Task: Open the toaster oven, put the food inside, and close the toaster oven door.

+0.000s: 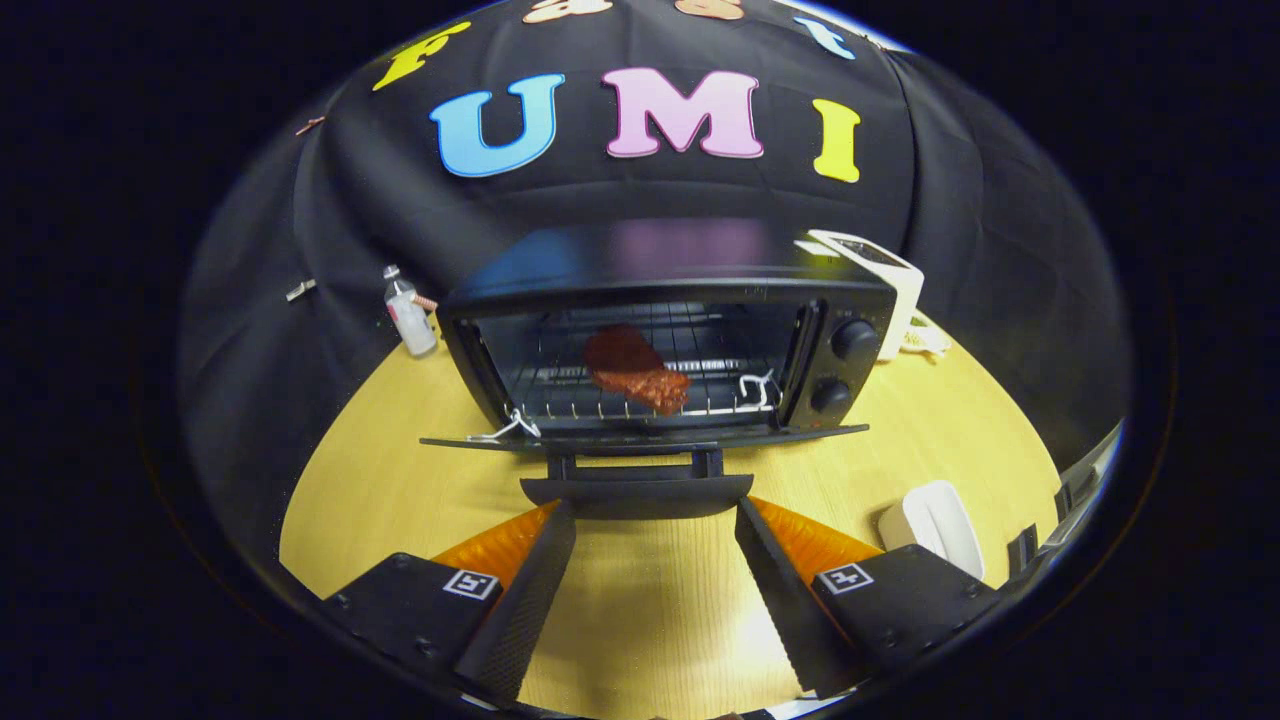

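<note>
Your wooden surface carries everything here, pale and grained, running from under the fingers back to the black cloth wall.

The toaster oven stands at the far middle of the surface, directly ahead of you. Its door is dropped fully open and lies roughly flat toward you, with the door handle at its near edge. Two knobs sit one above the other on the panel to the right of the cavity.

Your hand-held gripper has its fingers spread wide apart and holds nothing. The tips reach to just beside the two ends of the door handle; you cannot tell whether they touch it.

A white appliance stands behind the oven's right rear corner, partly hidden by it.

A white dish lies on the surface to the right of your right finger, well apart from the oven.

The food, a reddish-brown piece, lies inside the cavity on the wire rack, near the middle.

A small clear bottle stands upright just left of the oven, near the cloth wall.
</note>
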Tool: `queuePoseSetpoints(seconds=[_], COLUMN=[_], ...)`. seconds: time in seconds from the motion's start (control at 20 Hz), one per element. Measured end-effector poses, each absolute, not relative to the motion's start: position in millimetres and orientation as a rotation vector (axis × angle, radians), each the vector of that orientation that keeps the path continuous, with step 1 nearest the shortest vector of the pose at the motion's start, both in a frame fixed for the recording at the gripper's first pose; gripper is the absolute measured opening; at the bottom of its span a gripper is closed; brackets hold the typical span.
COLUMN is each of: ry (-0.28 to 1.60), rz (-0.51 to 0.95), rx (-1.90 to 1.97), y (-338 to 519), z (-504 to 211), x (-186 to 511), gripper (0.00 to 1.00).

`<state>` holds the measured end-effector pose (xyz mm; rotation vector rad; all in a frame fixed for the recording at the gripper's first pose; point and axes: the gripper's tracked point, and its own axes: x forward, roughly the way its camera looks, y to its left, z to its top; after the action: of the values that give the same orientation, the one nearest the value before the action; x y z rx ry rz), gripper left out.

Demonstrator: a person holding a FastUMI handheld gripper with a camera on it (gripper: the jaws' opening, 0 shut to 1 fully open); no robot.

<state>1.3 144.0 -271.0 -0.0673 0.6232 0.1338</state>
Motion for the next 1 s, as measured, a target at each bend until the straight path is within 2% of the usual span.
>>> queuePoseSetpoints(seconds=[0.55, 1.0], ry=[0.457, 0.249], rz=[0.159, 0.202], rx=[-0.024, -0.101], y=[161, 157], z=[-217, -102], x=[42, 39], gripper=[0.99, 0.98])
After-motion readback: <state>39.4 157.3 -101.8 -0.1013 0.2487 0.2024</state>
